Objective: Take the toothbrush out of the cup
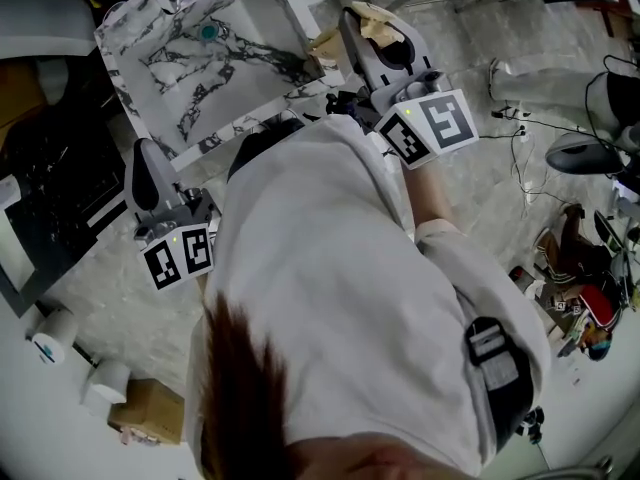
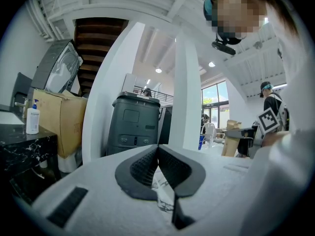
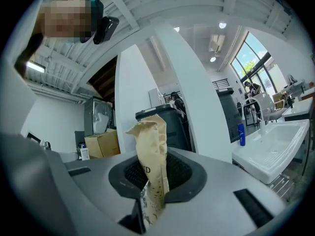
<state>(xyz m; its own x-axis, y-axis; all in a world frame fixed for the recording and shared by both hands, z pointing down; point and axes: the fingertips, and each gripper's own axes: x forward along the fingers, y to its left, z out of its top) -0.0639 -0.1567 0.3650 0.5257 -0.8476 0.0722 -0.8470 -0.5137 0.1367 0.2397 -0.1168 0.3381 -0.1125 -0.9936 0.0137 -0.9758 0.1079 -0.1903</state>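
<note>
Claws held level: right claw (image 3: 153,171) pinches paper wrapper (image 3: 150,134), left claw (image 2: 158,156) pressed together.

Marbled white counter (image 1: 190,88) bears a small teal object (image 1: 208,33)

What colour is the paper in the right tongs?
Tan, dark print lower down; paper shows best in right gripper view.
</note>
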